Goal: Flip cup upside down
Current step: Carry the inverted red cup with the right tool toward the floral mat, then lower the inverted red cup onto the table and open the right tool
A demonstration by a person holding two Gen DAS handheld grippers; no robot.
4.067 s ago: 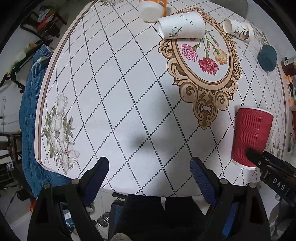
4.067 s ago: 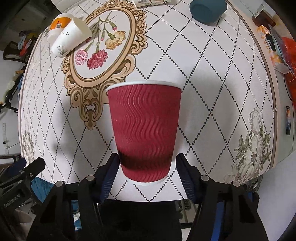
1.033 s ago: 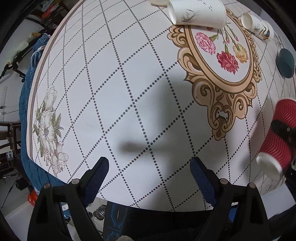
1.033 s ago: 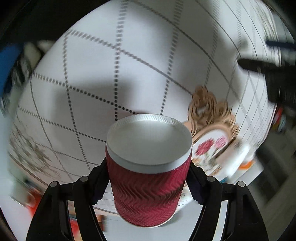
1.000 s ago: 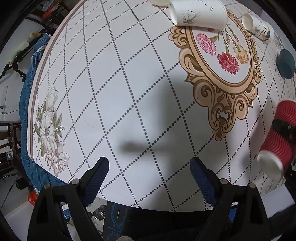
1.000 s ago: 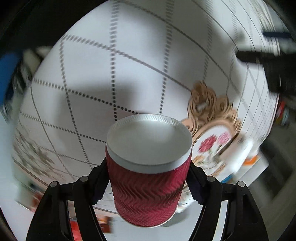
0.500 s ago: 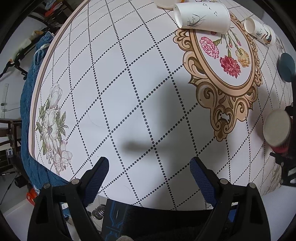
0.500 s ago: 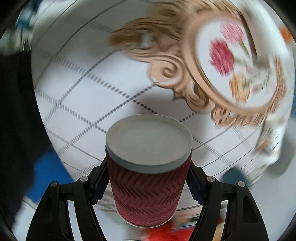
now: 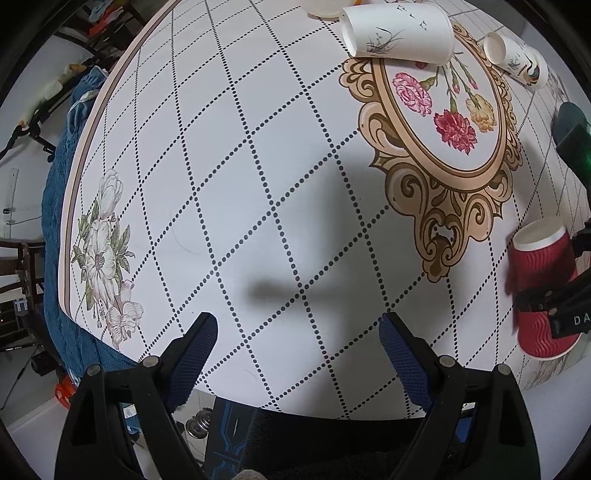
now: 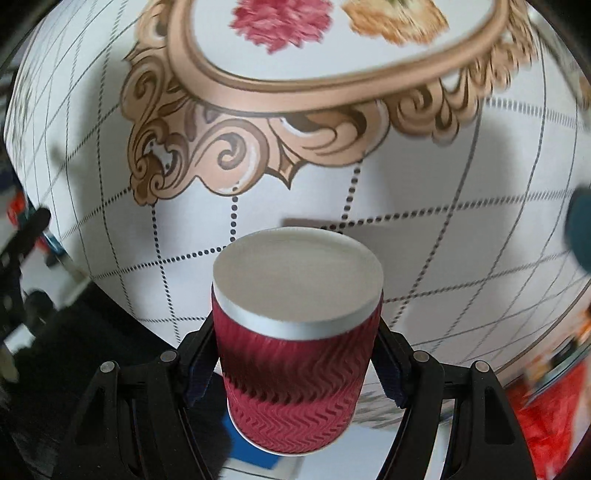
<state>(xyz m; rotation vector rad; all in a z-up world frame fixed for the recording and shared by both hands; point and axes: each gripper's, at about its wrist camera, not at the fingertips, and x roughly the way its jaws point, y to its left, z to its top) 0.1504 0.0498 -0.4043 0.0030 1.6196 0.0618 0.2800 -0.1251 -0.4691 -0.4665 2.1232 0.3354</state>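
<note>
My right gripper (image 10: 295, 362) is shut on a red ripple paper cup (image 10: 291, 384) and holds it above the table with its white base facing the camera. In the left wrist view the same cup (image 9: 543, 291) hangs at the right edge, base up and rim down, with the right gripper's black body (image 9: 561, 302) across it. My left gripper (image 9: 299, 343) is open and empty over the near table edge.
The round table (image 9: 229, 177) has a white dotted-grid cloth with a floral oval. A white paper cup (image 9: 399, 31) and a smaller printed cup (image 9: 517, 61) lie on their sides at the far end. A teal object (image 9: 570, 118) sits at the far right.
The right gripper has turned the red cup over from sideways to base up and carried it above the table near the oval's scrollwork. The left gripper has stayed open and nearly still.
</note>
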